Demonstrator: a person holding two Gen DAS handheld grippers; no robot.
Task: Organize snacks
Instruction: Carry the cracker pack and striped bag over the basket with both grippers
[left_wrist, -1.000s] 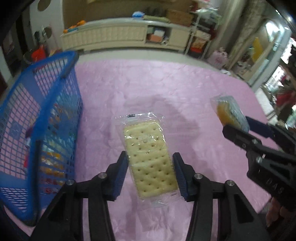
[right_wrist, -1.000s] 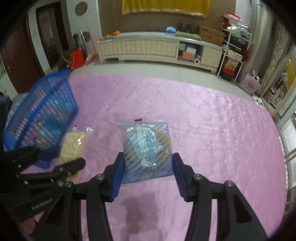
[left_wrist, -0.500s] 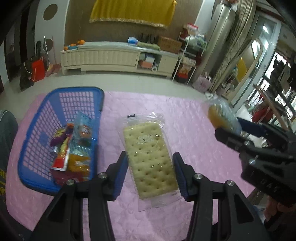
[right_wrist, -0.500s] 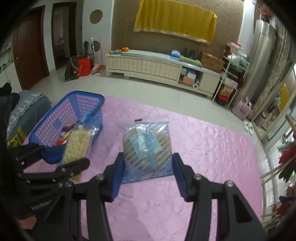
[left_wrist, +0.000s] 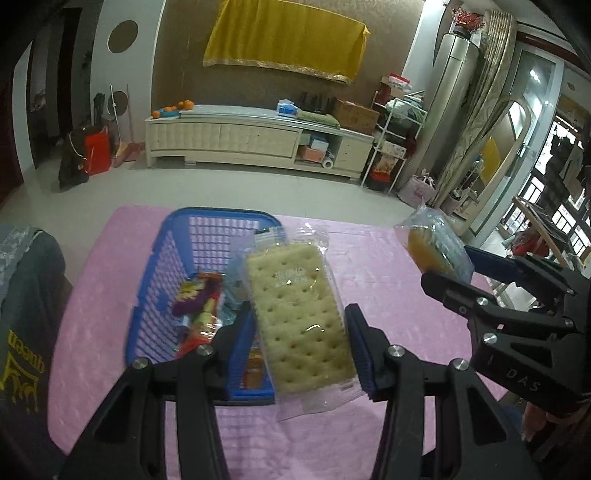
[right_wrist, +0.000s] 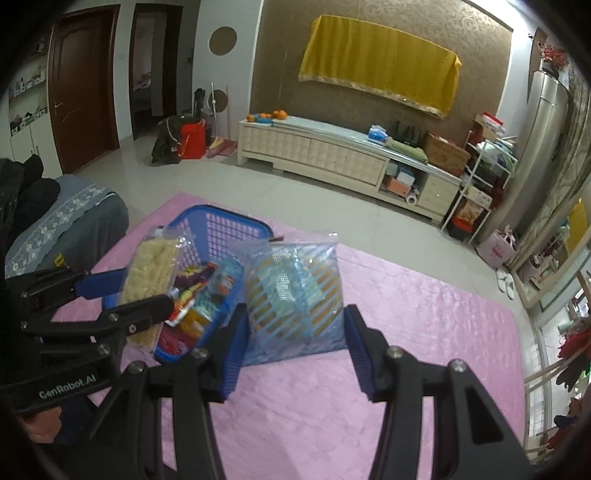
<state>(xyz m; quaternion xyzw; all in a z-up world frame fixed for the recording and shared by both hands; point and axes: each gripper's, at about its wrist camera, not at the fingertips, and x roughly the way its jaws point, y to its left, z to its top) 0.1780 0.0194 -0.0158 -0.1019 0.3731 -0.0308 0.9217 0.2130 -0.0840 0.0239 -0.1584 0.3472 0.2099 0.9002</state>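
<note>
left hand-held gripper (left_wrist: 299, 332) clamped, raised | right hand-held gripper (right_wrist: 293, 328) clamped, raised

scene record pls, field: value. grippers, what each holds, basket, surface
left gripper: shut on cracker pack, held in the air by the basket's near right corner
right gripper: shut on blue striped snack bag, held to the right of the basket
basket: blue plastic mesh basket, upright on the cloth, several colourful snack packets inside
surface: pink quilted cloth
task state: both packs held, neither in the basket yet
</note>
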